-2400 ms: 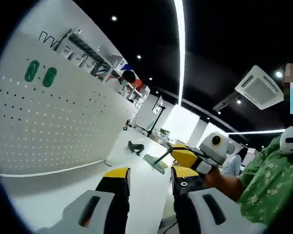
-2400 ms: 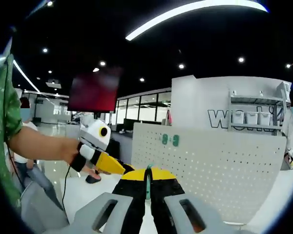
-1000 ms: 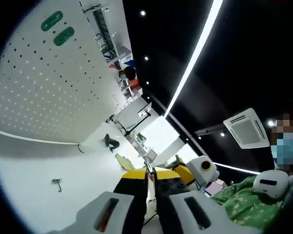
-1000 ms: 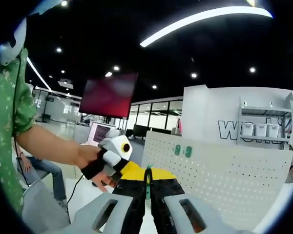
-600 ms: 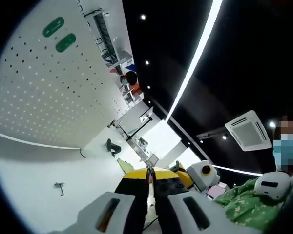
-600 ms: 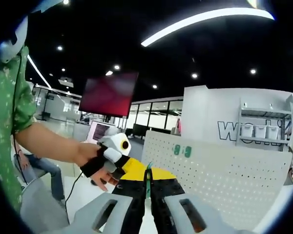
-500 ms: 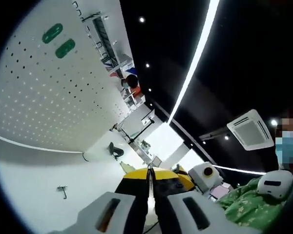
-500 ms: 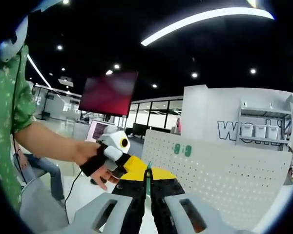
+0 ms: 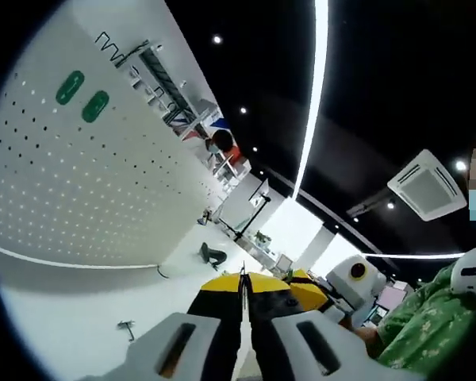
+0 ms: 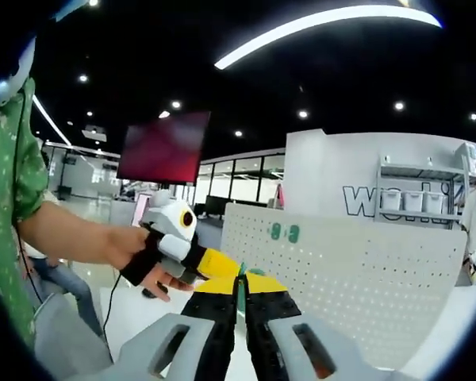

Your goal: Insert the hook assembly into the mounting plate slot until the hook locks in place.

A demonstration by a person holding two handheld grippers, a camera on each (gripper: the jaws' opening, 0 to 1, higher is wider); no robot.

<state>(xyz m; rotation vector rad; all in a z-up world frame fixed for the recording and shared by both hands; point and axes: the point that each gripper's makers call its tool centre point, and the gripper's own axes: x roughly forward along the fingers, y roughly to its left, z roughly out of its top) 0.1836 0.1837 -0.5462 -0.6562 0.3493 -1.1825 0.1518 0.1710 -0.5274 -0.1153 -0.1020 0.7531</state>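
Note:
My right gripper is shut on a thin green plate, seen edge-on between its yellow-tipped jaws. A hand brings my left gripper in from the left, its tips touching that plate. In the left gripper view my left gripper is shut too, with a thin dark sliver poking up between its jaws. The right gripper sits just to the right of it. A small metal hook lies on the white table. The white pegboard with two green marks stands behind.
A black object lies farther along the table, past the pegboard. The person's green sleeve is at the right, and the arm crosses the right gripper view from the left. Shelves stand behind the pegboard.
My left gripper was open 2.4 s ago and has shut beside the right gripper's jaws. Both views have rolled and shifted with the hands. The right gripper stays shut on the plate.

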